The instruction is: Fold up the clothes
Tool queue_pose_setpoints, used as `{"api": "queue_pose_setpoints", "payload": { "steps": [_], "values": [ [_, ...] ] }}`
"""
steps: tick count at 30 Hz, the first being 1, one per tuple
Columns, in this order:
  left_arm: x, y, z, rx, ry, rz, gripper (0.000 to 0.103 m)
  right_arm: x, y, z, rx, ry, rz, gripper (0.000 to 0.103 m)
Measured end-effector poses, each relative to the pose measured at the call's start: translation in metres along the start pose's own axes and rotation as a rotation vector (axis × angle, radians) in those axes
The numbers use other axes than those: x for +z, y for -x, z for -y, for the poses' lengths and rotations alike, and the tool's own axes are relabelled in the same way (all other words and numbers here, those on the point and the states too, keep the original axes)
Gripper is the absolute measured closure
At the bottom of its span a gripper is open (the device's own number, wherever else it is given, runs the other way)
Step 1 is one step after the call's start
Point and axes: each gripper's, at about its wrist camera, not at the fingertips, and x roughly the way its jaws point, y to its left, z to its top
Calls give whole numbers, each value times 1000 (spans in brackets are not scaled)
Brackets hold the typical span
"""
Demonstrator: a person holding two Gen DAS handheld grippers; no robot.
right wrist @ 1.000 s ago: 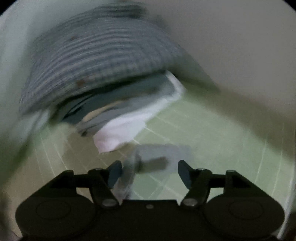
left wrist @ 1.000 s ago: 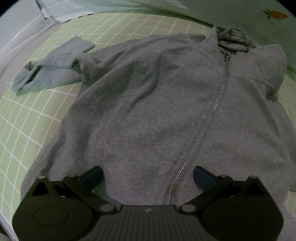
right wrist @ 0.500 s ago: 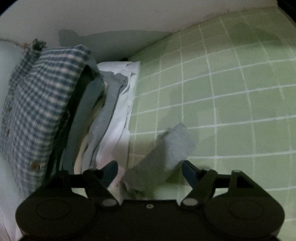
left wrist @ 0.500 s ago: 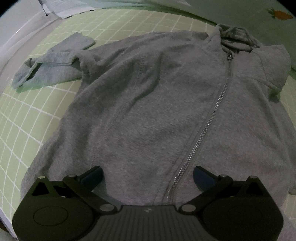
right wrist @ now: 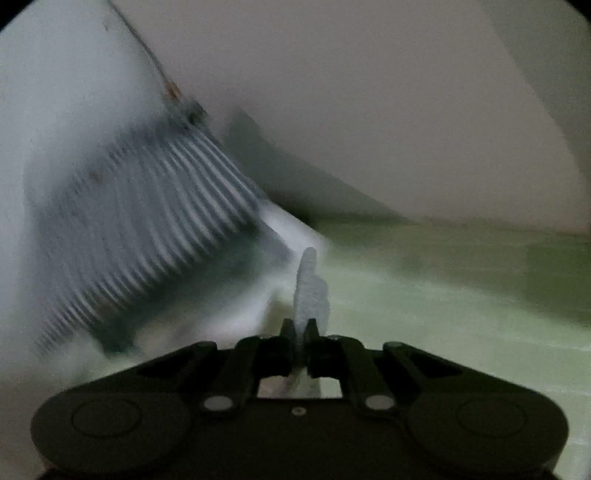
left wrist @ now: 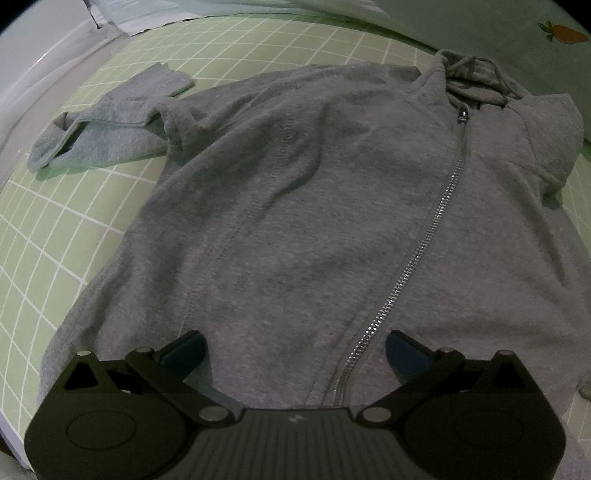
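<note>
A grey zip-up hoodie (left wrist: 314,206) lies flat, front up, on the green checked sheet (left wrist: 55,229). Its zipper (left wrist: 424,240) is done up, and one sleeve (left wrist: 110,136) lies crumpled out to the left. My left gripper (left wrist: 295,343) hovers open over the hoodie's lower front, with nothing between its fingers. In the blurred right wrist view, the jaws of my right gripper (right wrist: 300,325) are closing and its pads pinch a strip of grey cloth (right wrist: 310,284). The strip looks like a sleeve end and sticks up beyond the fingertips.
A pile of folded clothes topped by a blue plaid shirt (right wrist: 147,229) sits at the left of the right gripper, against a pale wall (right wrist: 369,110). Green sheet (right wrist: 443,295) stretches to its right. A pale cloth with a carrot print (left wrist: 561,33) lies beyond the hood.
My right gripper went from open around the grey cloth to shut on it, and its view swung so the pile now stands at the left. The left gripper stayed put and open.
</note>
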Motion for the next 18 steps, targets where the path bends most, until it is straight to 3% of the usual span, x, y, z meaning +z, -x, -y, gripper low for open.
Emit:
{"api": "queue_pose_setpoints", "payload": {
  "steps": [6, 9, 10, 12, 14, 18],
  "values": [
    [0, -1, 0, -2, 0, -4, 0, -38, 1, 22, -176, 89, -93, 91],
    [7, -4, -7, -10, -7, -5, 0, -40, 1, 20, -196, 112, -116, 63],
    [6, -4, -10, -20, -12, -8, 0, -39, 0, 15, -210, 124, -124, 46],
    [5, 0, -17, -55, -9, -2, 0, -38, 8, 4, -200, 164, -108, 34],
    [2, 11, -28, -111, 20, 29, 0, -38, 19, -12, -166, 219, -82, 11],
    [-3, 30, -53, -120, 24, 83, 0, -53, 37, -63, -24, 353, -69, 5]
  ]
}}
